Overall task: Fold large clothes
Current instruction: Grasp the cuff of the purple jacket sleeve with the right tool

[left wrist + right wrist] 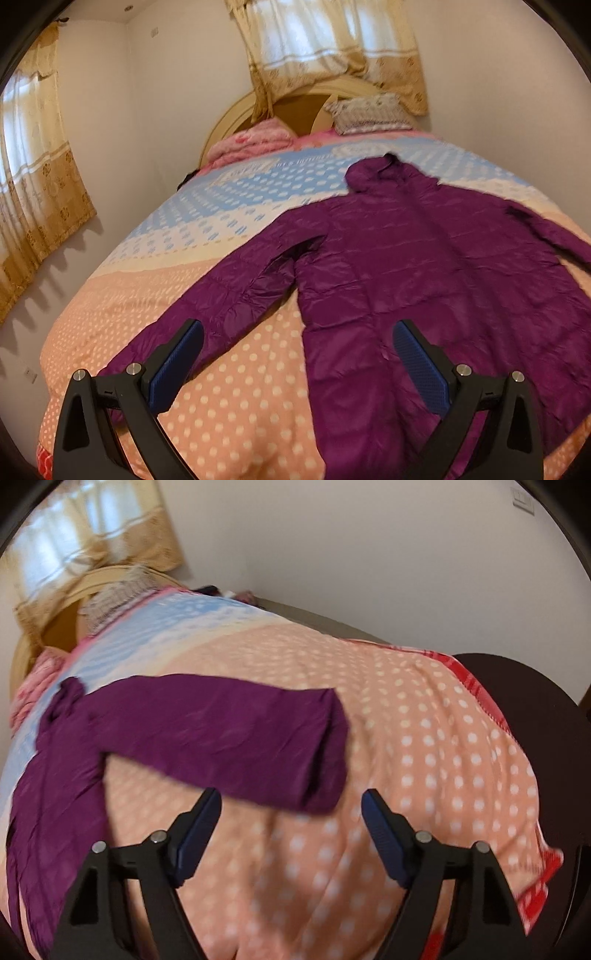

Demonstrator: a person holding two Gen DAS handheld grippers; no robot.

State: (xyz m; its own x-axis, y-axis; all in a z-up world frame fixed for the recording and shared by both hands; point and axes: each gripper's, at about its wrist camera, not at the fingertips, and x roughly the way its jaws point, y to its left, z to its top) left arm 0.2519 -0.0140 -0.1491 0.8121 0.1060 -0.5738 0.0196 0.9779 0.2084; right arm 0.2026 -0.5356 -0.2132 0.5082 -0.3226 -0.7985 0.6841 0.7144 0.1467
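Observation:
A purple quilted hooded coat (424,266) lies spread flat on the bed, hood toward the headboard, sleeves stretched out to both sides. My left gripper (297,328) is open and empty, above the gap between the coat's left sleeve (221,295) and its body. In the right wrist view the coat's other sleeve (229,734) stretches across the bed, its cuff (328,753) just ahead of my right gripper (291,797). That gripper is open and empty, hovering above the blanket. The right view is blurred.
The bed carries a polka-dot blanket (236,398), peach near me and blue further off. A pink folded blanket (255,142) and a pillow (369,112) lie by the curved headboard (229,118). Curtains (33,192) hang left. A dark round object (539,760) stands past the bed's right edge.

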